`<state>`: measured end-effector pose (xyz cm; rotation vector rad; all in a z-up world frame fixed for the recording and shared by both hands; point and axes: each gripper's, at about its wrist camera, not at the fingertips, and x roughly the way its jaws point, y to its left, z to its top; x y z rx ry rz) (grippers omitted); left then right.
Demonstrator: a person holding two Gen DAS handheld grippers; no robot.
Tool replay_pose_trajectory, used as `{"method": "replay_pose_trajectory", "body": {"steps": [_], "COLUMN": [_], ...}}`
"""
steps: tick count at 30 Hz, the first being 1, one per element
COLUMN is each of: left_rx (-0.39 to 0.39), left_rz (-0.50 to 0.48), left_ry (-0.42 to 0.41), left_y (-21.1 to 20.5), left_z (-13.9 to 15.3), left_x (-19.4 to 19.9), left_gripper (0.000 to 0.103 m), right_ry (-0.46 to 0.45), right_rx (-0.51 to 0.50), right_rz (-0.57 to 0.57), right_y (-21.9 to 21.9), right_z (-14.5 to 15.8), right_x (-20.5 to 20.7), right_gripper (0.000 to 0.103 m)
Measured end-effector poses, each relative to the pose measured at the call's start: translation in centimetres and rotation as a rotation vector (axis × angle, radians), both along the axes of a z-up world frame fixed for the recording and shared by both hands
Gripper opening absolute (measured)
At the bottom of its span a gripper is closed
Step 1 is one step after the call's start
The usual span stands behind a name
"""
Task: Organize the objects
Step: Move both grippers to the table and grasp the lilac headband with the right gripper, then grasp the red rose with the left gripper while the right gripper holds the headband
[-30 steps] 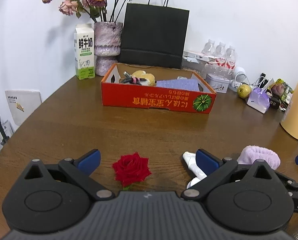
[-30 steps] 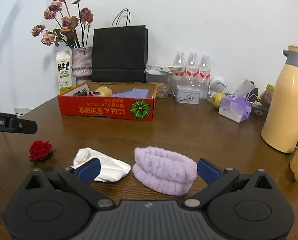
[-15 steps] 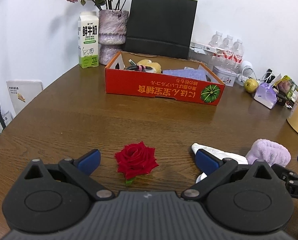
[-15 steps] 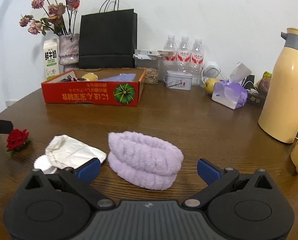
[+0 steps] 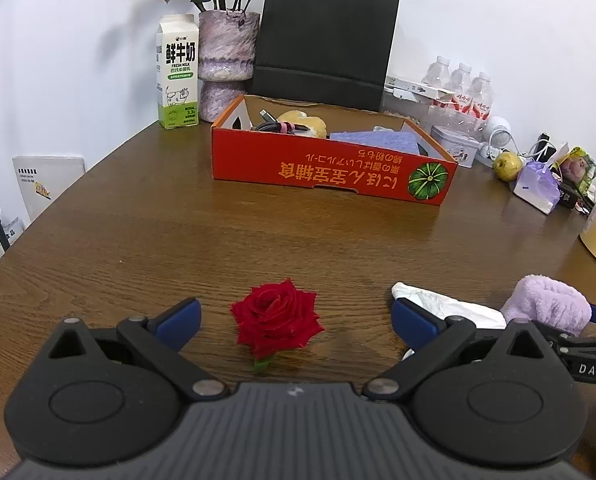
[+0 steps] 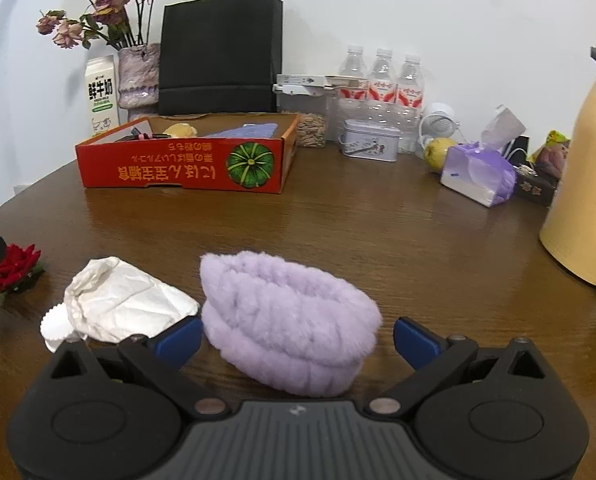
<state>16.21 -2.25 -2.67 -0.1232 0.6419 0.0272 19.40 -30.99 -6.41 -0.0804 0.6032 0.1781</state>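
A red rose (image 5: 276,322) lies on the wooden table between the blue pads of my left gripper (image 5: 296,318), which is open and not touching it. My right gripper (image 6: 298,336) straddles a fluffy purple headband (image 6: 290,320). Its jaws are closing, and the right pad still stands apart from the fabric. A crumpled white paper wrapper (image 6: 118,304) lies just left of the headband, between it and the rose (image 6: 14,266). The red cardboard box (image 5: 330,168) stands further back, holding a cable, a yellow item and a purple cloth.
Along the wall stand a milk carton (image 5: 177,76), a vase of dried flowers (image 5: 226,64), a black paper bag (image 5: 326,40), water bottles (image 6: 382,76) and a small tin (image 6: 370,144). A yellow thermos (image 6: 586,184) and a purple tissue pack (image 6: 478,172) are at the right.
Both grippers have come lower and closer to the table. The rose now sits between the left pads, and the headband sits between the right pads, which have narrowed slightly.
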Motion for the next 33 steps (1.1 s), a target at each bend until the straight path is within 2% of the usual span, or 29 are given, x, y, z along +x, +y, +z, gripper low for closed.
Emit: {"method": "replay_pose_trajectory", "body": {"steps": [2,4,5,7,10,15,22,33], "left_rx": [0.000,0.004,0.005,0.003,-0.004,-0.001,0.005,0.016], "left_rz": [-0.003,-0.003,-0.003,0.000,0.004,0.011,0.015,0.043], "left_ry": [0.004,0.011,0.018,0.026,0.037,0.053,0.079,0.084], "left_y": [0.1,0.1,0.2,0.3,0.5,0.6,0.6,0.7], "left_z": [-0.2,-0.5,-0.6,-0.9,-1.4,-2.1,-2.9,-3.7], "left_x": [0.0,0.1,0.2,0.5,0.8,1.6,2.9,4.0], "left_gripper": [0.103,0.103,0.103,0.103,0.103,0.103,0.103,0.103], "right_ry": [-0.006,-0.010,-0.008,-0.017,-0.032,-0.061,-0.115,-0.130], "right_rx": [0.023,0.035,0.038,0.051,0.055,0.048,0.039,0.018], "right_rz": [0.010,0.013,0.017,0.032,0.049,0.058,0.039,0.017], "right_y": [0.0,-0.1,-0.1,-0.2,-0.2,-0.1,-0.1,0.2], "right_z": [-0.1,-0.4,-0.4,-0.4,-0.3,0.0,0.4,0.5], "right_x": [0.0,0.1,0.1,-0.1,-0.4,-0.7,-1.4,-1.6], "right_gripper": [0.087,0.068,0.066,0.049,0.038,0.033,0.033,0.033]}}
